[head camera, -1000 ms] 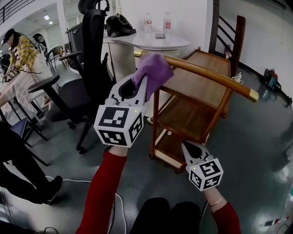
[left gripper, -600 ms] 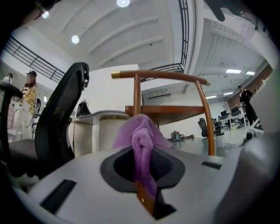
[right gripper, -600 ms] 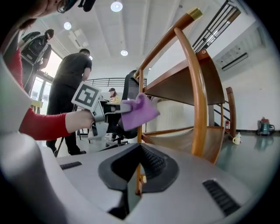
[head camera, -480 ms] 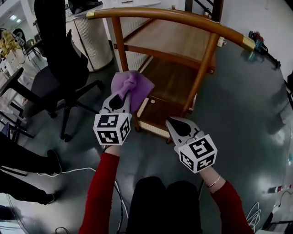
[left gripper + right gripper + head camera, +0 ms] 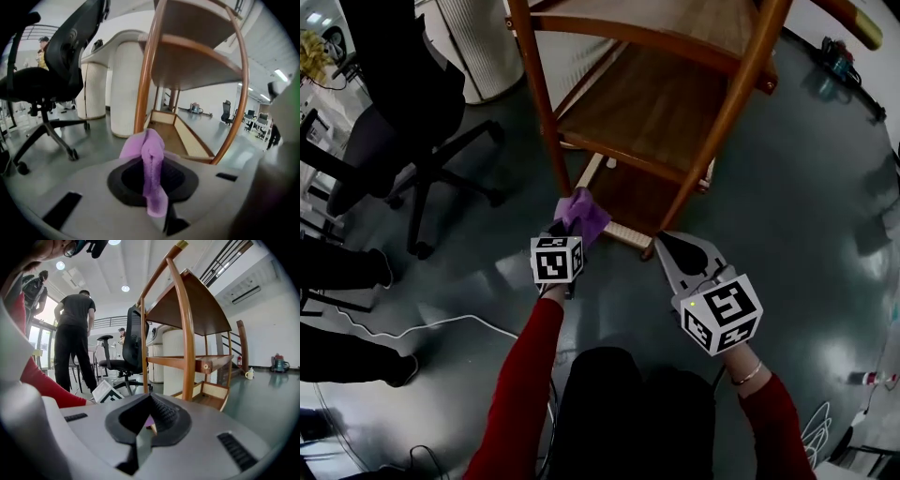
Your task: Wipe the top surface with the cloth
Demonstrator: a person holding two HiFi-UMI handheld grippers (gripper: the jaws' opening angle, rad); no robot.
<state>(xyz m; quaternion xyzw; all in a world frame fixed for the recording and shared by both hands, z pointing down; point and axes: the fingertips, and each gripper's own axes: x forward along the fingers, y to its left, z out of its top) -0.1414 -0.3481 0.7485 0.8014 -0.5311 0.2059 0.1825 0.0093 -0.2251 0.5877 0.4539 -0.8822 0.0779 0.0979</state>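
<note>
A purple cloth (image 5: 584,214) is pinched in my left gripper (image 5: 570,225), which is shut on it low beside the front left leg of the wooden cart (image 5: 542,103). In the left gripper view the cloth (image 5: 152,159) bulges up out of the shut jaws, with the cart's leg (image 5: 147,70) just ahead. The cart's top surface (image 5: 666,14) lies far above both grippers, at the frame's upper edge. My right gripper (image 5: 662,241) is shut on nothing, near the bottom shelf (image 5: 628,192); from the right gripper view (image 5: 150,399) I see the cart from below.
A black office chair (image 5: 384,112) stands left of the cart, with a white ribbed table base (image 5: 473,47) behind it. White cables (image 5: 441,326) trail over the dark floor. Someone's shoes (image 5: 380,267) are at the left. A person (image 5: 72,343) stands beyond the chair.
Both grippers have dropped from the cart's handle height to near the floor beside its bottom shelf. The cloth came down with the left gripper. The head view tilted steeply down.
</note>
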